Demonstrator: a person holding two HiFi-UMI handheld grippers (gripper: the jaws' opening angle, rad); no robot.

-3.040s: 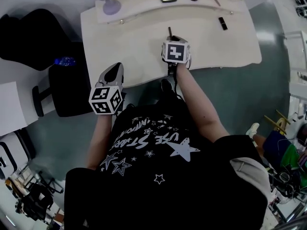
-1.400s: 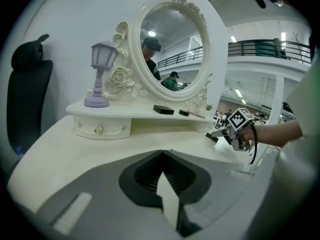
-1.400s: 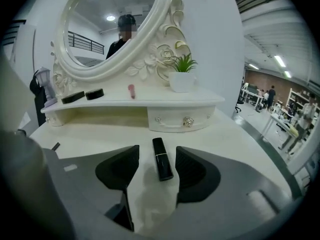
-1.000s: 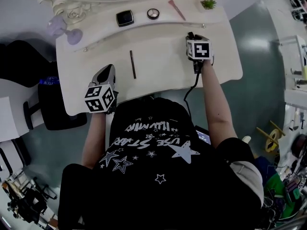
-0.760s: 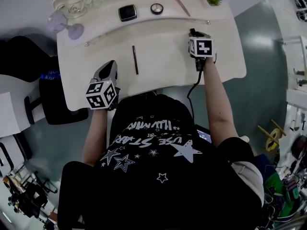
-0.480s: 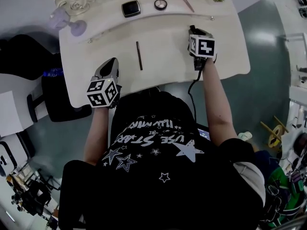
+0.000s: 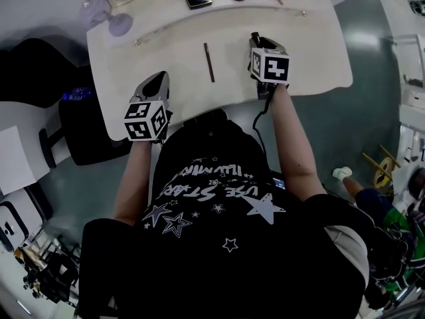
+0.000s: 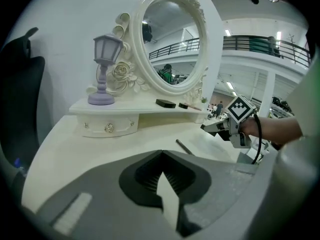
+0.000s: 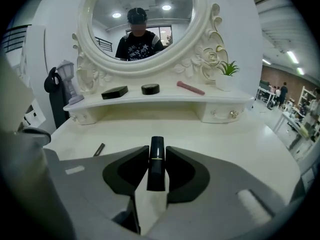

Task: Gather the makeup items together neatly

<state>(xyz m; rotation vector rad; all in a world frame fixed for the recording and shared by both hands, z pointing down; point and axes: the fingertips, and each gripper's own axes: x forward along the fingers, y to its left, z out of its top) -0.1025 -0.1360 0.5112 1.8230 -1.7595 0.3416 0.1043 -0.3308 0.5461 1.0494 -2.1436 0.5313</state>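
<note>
1. The right gripper [image 9: 157,151] has just been closing its fingers, and they now pinch a black lipstick [image 9: 156,164] with a thin gold band.
2. The lipstick's long axis runs along the fingers, its far end poking out toward the mirror [image 9: 137,21].
3. The left gripper [image 8: 161,154] has its fingers pressed together with nothing between them. It hangs over the near left edge of the counter [image 7: 299,52].
4. A dark pencil [image 7: 209,62] lies flat on the open counter, left of the right fingers and about midway between the 2 grippers.
5. The pencil's long axis runs front to back, roughly parallel to the held lipstick.
6. On the raised shelf [image 9: 235,100] under the mirror sit 3 more items in a row: a black compact [image 9: 114,92], a round compact [image 9: 150,89] and a pink stick [image 9: 190,88]. They lie ahead of the right fingers and above the counter's level.
7. The next move likely turns on this: the pencil lies to the left and slightly ahead, so the lipstick can be set beside it with a leftward carry and no turn of the wrist. Reaching the shelf row would mean going forward and up.
</note>
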